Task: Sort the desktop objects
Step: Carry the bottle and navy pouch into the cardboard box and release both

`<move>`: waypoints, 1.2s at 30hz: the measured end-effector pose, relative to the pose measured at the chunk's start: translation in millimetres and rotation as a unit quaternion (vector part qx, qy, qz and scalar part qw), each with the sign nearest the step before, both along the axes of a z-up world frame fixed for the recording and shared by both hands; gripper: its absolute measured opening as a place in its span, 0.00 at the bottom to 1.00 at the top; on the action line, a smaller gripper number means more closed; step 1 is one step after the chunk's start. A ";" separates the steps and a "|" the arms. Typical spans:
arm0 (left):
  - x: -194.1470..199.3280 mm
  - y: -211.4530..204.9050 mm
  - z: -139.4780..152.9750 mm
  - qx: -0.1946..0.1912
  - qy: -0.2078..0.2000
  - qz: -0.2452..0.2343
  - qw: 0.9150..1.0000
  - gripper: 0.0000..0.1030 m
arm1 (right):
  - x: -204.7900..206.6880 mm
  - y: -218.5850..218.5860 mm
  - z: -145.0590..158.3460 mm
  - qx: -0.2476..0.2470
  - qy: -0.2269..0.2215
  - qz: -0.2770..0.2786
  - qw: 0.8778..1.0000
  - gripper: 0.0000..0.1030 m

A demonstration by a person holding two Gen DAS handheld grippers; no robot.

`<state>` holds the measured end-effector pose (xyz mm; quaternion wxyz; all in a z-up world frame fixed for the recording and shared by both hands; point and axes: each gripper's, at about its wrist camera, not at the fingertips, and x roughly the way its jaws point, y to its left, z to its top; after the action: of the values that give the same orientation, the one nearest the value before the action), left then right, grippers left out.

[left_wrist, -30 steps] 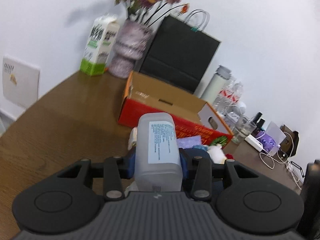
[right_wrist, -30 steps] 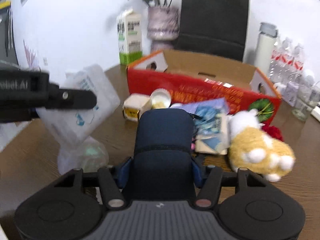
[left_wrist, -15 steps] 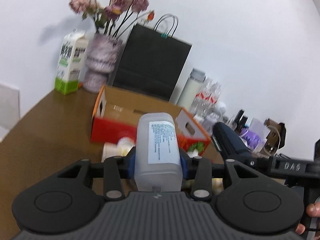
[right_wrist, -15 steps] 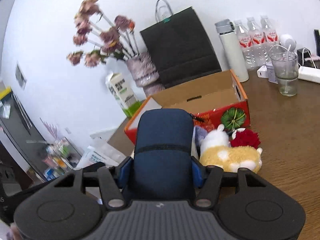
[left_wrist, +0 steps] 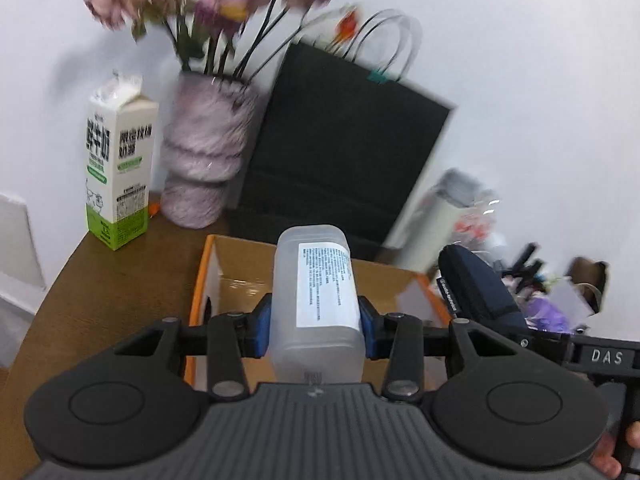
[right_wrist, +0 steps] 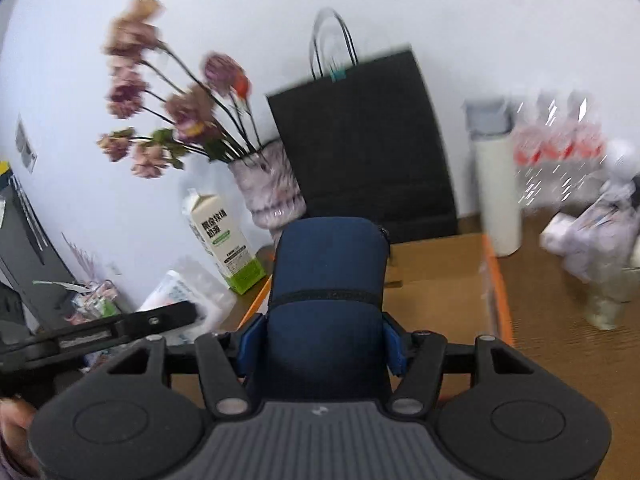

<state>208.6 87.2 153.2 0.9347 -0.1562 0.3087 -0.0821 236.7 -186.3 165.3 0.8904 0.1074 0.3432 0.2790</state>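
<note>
My left gripper (left_wrist: 316,324) is shut on a translucent plastic box with a white label (left_wrist: 316,304) and holds it above the open cardboard box (left_wrist: 236,280). My right gripper (right_wrist: 326,340) is shut on a dark blue zip pouch (right_wrist: 328,304), also above the cardboard box (right_wrist: 436,280). The pouch also shows at the right of the left wrist view (left_wrist: 476,292). The left gripper's arm (right_wrist: 100,332) shows at the left of the right wrist view.
A milk carton (left_wrist: 116,172), a vase of dried flowers (left_wrist: 204,152) and a black paper bag (left_wrist: 340,148) stand behind the box on the brown table (left_wrist: 104,292). A white flask (right_wrist: 498,184), water bottles (right_wrist: 560,152) and small clutter stand to the right.
Both grippers have lifted and moved forward with their loads, from the pile of objects in front of the cardboard box to above its open top. Both stay shut.
</note>
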 end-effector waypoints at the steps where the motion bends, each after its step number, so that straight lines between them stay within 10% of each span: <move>1: 16.5 -2.2 -4.7 0.007 0.017 0.006 1.000 0.41 | 11.3 9.7 -3.1 -0.016 0.004 -0.005 1.000 0.57; 13: 130.8 -25.7 -80.8 0.122 0.136 0.035 0.983 0.42 | 127.4 124.0 -100.6 -0.267 0.056 -0.013 0.962 0.57; 20: 144.5 -26.9 -97.3 0.121 0.153 0.032 0.980 0.44 | 146.2 122.5 -127.2 -0.238 0.090 -0.001 0.967 0.59; 24: 139.7 -24.1 -89.1 0.114 0.139 0.044 0.983 0.71 | 146.8 112.9 -122.1 -0.231 0.089 -0.009 0.969 0.60; 36: 72.7 -30.3 -39.5 0.117 0.097 0.021 0.988 1.00 | 107.7 45.5 -66.0 -0.230 0.055 -0.060 0.970 0.66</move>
<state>281.3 56.9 113.7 0.9138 -0.0598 0.4015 -0.0102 344.4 -140.8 99.3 0.8861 -0.0645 0.4395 0.1320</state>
